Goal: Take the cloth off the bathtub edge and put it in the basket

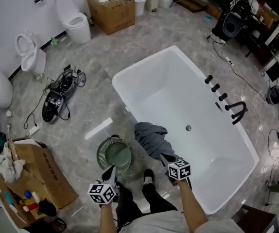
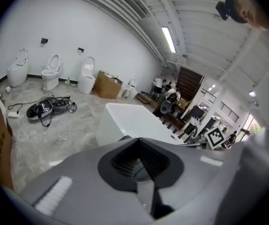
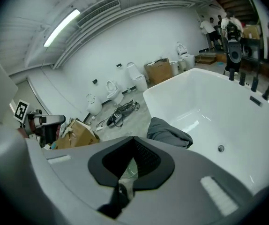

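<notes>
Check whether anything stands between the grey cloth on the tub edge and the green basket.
Nothing visible: the crumpled grey cloth drapes the white bathtub rim, and the round green basket stands on the floor right beside it.

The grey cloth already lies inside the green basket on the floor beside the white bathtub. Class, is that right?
Not right. The grey cloth lies draped over the edge of the white bathtub, not inside the green basket. The basket does stand on the floor beside the tub. The head view shows this.
</notes>
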